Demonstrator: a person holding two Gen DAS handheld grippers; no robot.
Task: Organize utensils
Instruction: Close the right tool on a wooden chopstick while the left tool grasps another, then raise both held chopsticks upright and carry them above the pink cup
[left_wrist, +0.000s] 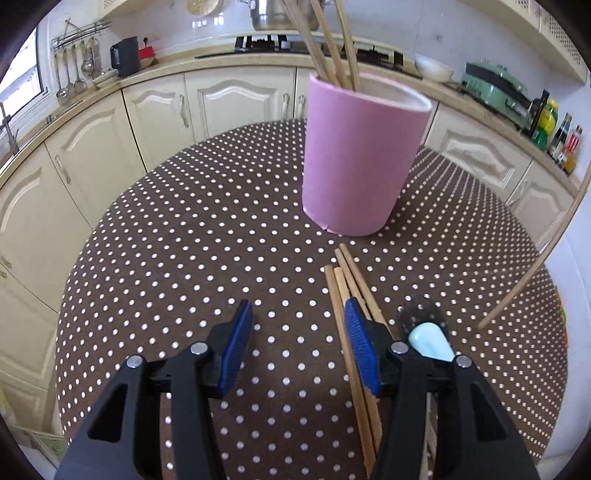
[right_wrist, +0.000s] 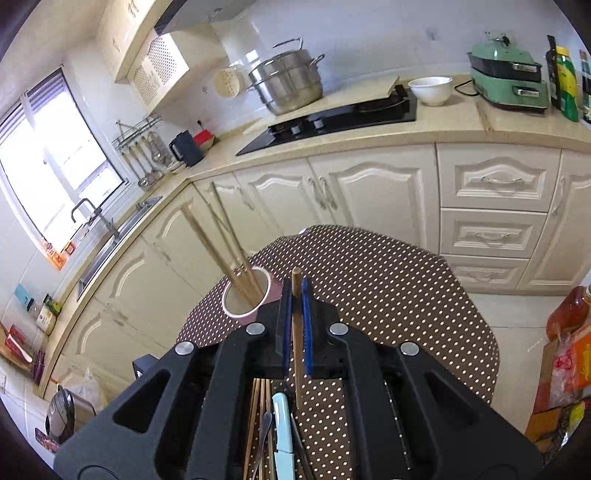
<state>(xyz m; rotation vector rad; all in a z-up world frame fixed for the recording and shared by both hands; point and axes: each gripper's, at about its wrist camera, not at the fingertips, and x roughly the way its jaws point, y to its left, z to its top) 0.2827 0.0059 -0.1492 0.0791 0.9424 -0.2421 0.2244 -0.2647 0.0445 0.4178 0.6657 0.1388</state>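
A pink cylindrical holder (left_wrist: 362, 158) stands on the dotted table with several wooden chopsticks (left_wrist: 332, 48) leaning out of it. My left gripper (left_wrist: 297, 328) hangs open above the cloth, its right finger over a bundle of loose chopsticks (left_wrist: 345, 295) lying flat. A pale blue utensil handle (left_wrist: 430, 339) lies right of that finger. In the right wrist view my right gripper (right_wrist: 296, 291) is shut on a single chopstick (right_wrist: 296, 350), raised above the table. The holder (right_wrist: 248, 300) sits below and left of it. That same chopstick (left_wrist: 539, 258) hangs slanted at the left wrist view's right edge.
The round table (left_wrist: 184, 240) wears a brown polka-dot cloth. Cream cabinets (right_wrist: 369, 192) and a counter with a hob (right_wrist: 332, 118), steel pot (right_wrist: 288, 85) and white bowl (right_wrist: 430, 90) ring it. More utensils, among them a pale blue handle (right_wrist: 282, 428), lie under the right gripper.
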